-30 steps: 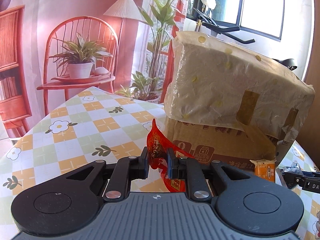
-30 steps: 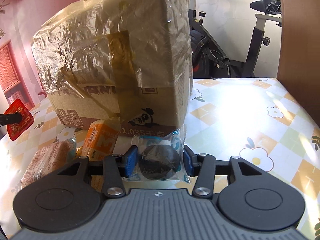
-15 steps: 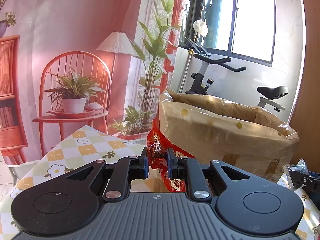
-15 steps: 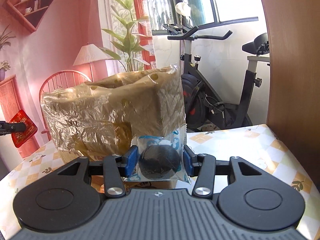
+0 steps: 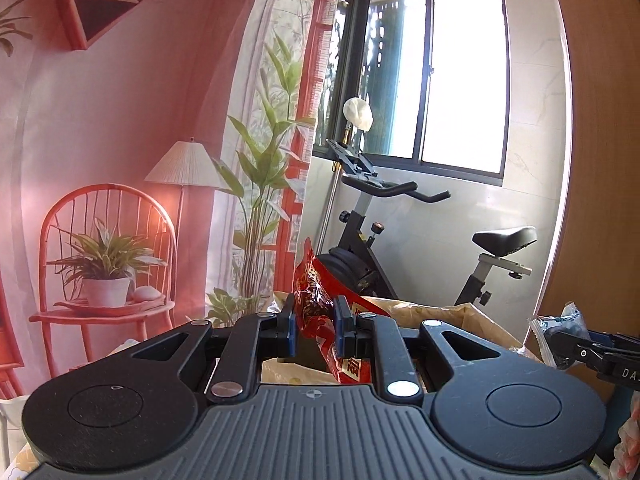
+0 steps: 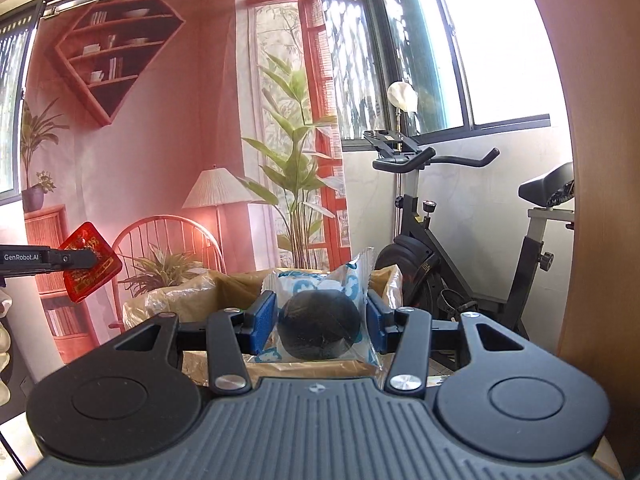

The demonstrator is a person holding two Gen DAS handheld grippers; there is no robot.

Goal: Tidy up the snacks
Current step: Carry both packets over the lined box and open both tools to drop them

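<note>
My left gripper (image 5: 314, 326) is shut on a red snack packet (image 5: 320, 304) and holds it up above the open top of a cardboard box (image 5: 460, 314) lined with plastic. My right gripper (image 6: 318, 322) is shut on a clear and blue packet with a round black snack (image 6: 320, 330) inside, held above the same box (image 6: 232, 284). The red packet (image 6: 90, 266) and the left gripper show at the left of the right wrist view. The right gripper's packet (image 5: 558, 330) shows at the right edge of the left wrist view.
An exercise bike (image 6: 432, 248) stands behind the box by the window. A printed backdrop with a chair, lamp and plants (image 5: 108, 264) hangs at the left. A wooden panel (image 6: 592, 200) rises at the right.
Both grippers have risen with their packets, from table level beside the box to above its open top. The table and the other snacks have dropped out of view.
</note>
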